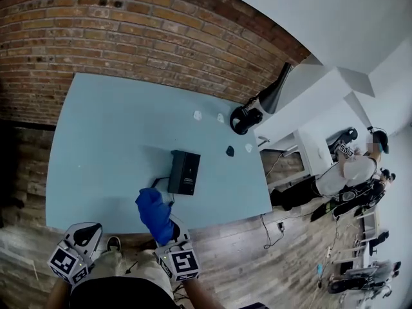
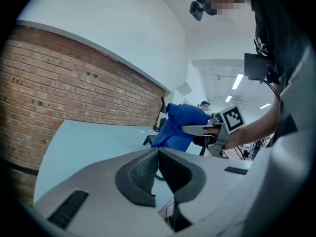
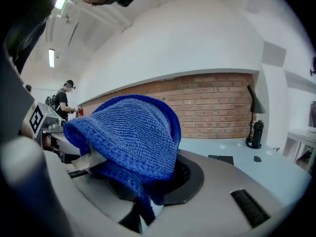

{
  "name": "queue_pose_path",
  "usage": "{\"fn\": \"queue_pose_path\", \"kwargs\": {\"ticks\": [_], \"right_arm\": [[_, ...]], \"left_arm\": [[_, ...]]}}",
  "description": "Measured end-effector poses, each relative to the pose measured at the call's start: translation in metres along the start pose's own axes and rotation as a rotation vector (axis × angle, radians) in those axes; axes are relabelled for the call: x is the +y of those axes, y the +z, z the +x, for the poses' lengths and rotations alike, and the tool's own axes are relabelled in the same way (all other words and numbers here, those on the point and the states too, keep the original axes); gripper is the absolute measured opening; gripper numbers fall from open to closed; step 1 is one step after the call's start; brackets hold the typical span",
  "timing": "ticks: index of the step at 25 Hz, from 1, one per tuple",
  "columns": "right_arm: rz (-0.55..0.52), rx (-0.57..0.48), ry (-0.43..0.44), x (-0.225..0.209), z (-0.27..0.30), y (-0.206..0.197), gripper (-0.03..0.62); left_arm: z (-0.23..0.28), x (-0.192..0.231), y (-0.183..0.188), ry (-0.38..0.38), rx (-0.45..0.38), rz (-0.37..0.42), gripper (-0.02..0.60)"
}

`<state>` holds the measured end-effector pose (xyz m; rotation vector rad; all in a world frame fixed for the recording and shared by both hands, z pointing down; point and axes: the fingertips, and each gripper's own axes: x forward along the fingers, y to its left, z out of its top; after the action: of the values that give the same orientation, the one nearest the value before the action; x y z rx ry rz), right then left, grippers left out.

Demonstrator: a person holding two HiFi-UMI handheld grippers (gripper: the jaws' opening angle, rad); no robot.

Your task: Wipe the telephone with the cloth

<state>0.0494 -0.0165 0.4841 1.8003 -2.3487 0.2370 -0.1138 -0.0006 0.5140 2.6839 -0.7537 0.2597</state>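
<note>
A black telephone (image 1: 184,172) lies near the front of the light blue table (image 1: 109,140), with its cord running off to the left. It shows far off in the right gripper view as a small dark telephone (image 3: 222,158). My right gripper (image 1: 162,223) is shut on a blue knitted cloth (image 1: 153,212), held above the table's front edge just short of the telephone. The cloth (image 3: 133,142) drapes over the jaws and hides them. My left gripper (image 1: 87,232) hangs off the front left of the table; its jaws (image 2: 158,168) are pressed together with nothing between them.
A black desk lamp (image 1: 257,105) stands at the table's far right corner. Small white scraps (image 1: 197,115) and a dark lump (image 1: 230,151) lie beyond the telephone. A brick wall (image 1: 129,31) backs the table. A person (image 1: 347,172) stands off to the right.
</note>
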Motion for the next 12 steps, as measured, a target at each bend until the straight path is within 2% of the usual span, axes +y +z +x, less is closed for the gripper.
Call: {"fn": "queue_pose_path", "kwargs": {"ticks": [6,12], "right_arm": [[0.025,0.007,-0.058,0.036,-0.018,0.007,0.080],[0.028,-0.034,-0.152,0.028,-0.049,0.014,0.080]], "left_arm": [[-0.002,0.003,0.005,-0.095,-0.004,0.050,0.012],[0.030,-0.018,0.013,-0.228,0.003,0.121,0.012]]}}
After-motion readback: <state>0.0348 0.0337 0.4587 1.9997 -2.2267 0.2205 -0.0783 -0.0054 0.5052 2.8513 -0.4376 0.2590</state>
